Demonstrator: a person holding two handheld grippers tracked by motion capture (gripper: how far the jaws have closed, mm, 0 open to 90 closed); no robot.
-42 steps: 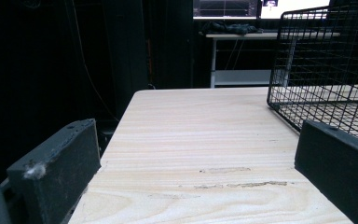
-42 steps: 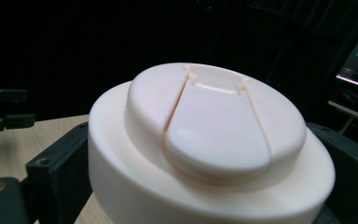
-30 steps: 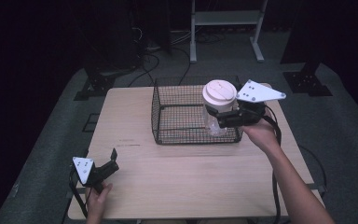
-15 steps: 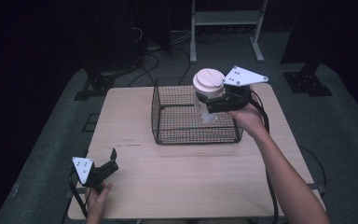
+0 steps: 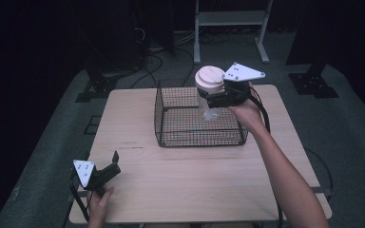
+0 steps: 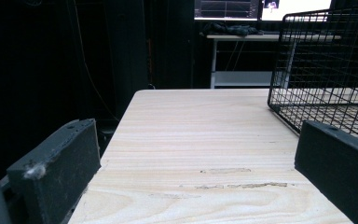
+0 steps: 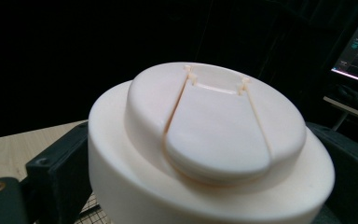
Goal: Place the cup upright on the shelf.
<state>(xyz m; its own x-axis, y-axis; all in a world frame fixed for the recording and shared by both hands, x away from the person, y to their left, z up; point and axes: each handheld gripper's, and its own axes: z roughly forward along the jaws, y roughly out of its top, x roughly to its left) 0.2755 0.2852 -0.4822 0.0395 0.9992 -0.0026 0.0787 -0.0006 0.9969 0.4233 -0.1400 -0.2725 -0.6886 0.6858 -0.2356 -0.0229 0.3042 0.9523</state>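
A clear jar with a wide cream flip-top lid (image 5: 209,78) hangs above the far right part of a black wire basket (image 5: 171,137). My right gripper (image 5: 214,99) is shut on the jar just under the lid. In the right gripper view the lid (image 7: 209,140) sits between both black jaws, close to the camera. My left gripper (image 5: 114,161) rests at the near left corner of the wooden table (image 5: 195,185), open with nothing between its jaws. The left gripper view looks across bare tabletop (image 6: 205,140) toward the basket (image 6: 326,65).
The basket stands at the middle back of the table, its top open. A white shelf frame (image 5: 230,19) and cables (image 5: 147,57) lie on the floor beyond the table. Dark stands flank the table on both sides.
My right gripper has carried the jar up and away from me, from inside the basket's right side to above its far rim. The left gripper has stayed put.
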